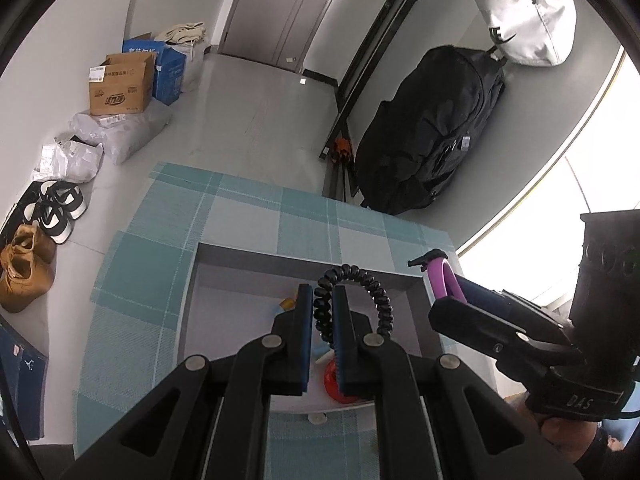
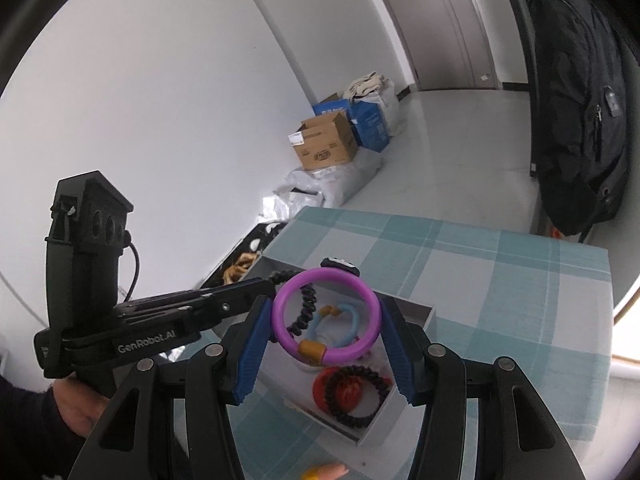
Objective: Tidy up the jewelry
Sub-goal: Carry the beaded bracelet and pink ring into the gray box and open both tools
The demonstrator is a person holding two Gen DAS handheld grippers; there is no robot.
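Note:
My left gripper (image 1: 322, 312) is shut on a black coiled hair tie (image 1: 376, 292) and holds it above the grey open box (image 1: 224, 256). My right gripper (image 2: 326, 332) is shut on a purple ring bracelet (image 2: 368, 300) with a gold bead and a black clasp, held above the same box (image 2: 420, 316). In the box lie a red round piece (image 2: 320, 388), a black coiled tie (image 2: 360, 416) and a light-blue ring (image 2: 352, 320). The right gripper also shows in the left wrist view (image 1: 444, 284) with the purple ring (image 1: 438, 276).
The box sits on a teal checked tablecloth (image 1: 152, 264) on a small table. A black bag (image 1: 432, 128) and white bag (image 1: 524, 12) hang at the right. Cardboard boxes (image 1: 120, 84), parcels and shoes (image 1: 28, 268) line the floor at the left wall.

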